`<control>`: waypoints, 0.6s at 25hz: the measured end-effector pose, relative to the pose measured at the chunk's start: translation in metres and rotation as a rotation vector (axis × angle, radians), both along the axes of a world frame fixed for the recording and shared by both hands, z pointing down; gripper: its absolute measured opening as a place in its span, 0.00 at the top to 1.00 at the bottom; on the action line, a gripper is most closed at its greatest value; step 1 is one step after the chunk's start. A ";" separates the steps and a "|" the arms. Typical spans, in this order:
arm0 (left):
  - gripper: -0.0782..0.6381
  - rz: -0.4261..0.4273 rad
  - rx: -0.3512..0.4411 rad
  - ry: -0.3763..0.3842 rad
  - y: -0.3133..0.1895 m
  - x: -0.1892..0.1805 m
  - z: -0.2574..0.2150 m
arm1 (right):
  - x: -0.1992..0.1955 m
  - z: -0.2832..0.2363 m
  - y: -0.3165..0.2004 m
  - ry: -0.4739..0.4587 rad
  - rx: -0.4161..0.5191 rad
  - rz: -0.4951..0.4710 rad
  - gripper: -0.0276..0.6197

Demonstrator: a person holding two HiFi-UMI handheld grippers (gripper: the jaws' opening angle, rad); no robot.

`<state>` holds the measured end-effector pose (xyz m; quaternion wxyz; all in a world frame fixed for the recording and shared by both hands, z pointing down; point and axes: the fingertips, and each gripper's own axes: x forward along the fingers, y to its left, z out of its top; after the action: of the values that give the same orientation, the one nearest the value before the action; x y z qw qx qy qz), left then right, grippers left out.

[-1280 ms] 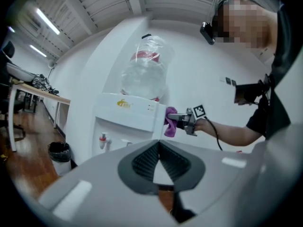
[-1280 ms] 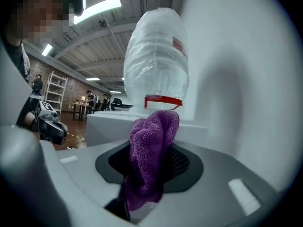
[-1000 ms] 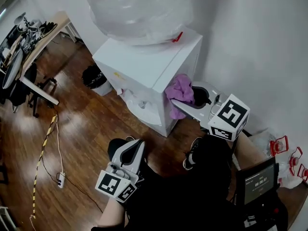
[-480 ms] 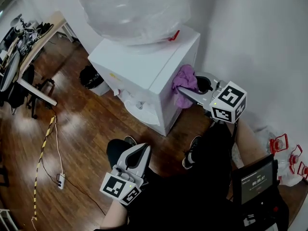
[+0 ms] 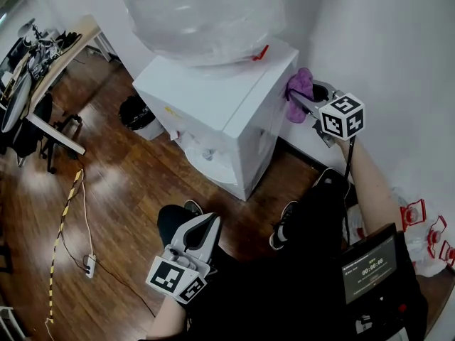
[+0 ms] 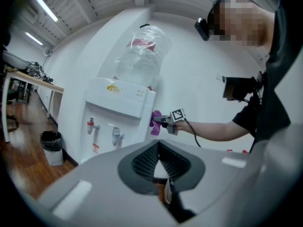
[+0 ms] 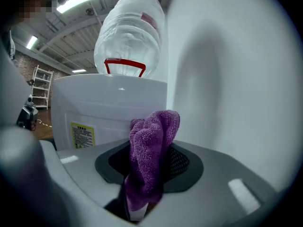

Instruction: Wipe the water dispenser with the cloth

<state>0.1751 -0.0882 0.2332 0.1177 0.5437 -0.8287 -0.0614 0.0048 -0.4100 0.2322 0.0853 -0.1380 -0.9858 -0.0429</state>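
Note:
The white water dispenser [image 5: 220,101] stands against the wall with a large clear bottle [image 5: 199,13] on top. My right gripper [image 5: 304,98] is shut on a purple cloth [image 5: 298,91] and holds it against the dispenser's right side near the top back corner. In the right gripper view the cloth [image 7: 151,155] bunches up between the jaws, with the dispenser's side panel [image 7: 109,112] and a yellow label [image 7: 83,134] just behind. My left gripper [image 5: 202,229] hangs low by my legs, shut and empty. The left gripper view shows the dispenser's front [image 6: 118,122] with two taps and the cloth [image 6: 155,123].
A black waste bin [image 5: 135,112] stands left of the dispenser on the wooden floor. A table [image 5: 53,69] with clutter is at the far left. A power strip and cable [image 5: 89,261] lie on the floor. Red-and-white items [image 5: 426,236] sit by the wall at right.
My right gripper has carried the purple cloth up and back along the dispenser's right side, from low near the front to the top rear. The left gripper has barely shifted.

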 end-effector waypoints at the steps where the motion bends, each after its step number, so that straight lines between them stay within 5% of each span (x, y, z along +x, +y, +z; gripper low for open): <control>1: 0.86 0.001 0.001 0.000 0.000 0.001 0.000 | 0.001 -0.001 0.004 -0.002 0.003 -0.007 0.72; 15: 0.86 0.029 0.007 -0.002 -0.006 0.005 -0.003 | 0.081 -0.012 0.180 -0.082 -0.048 -0.323 0.72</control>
<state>0.1805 -0.0940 0.2307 0.1160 0.5562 -0.8206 -0.0620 0.0853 -0.2302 0.2204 0.0337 -0.2946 -0.9543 -0.0382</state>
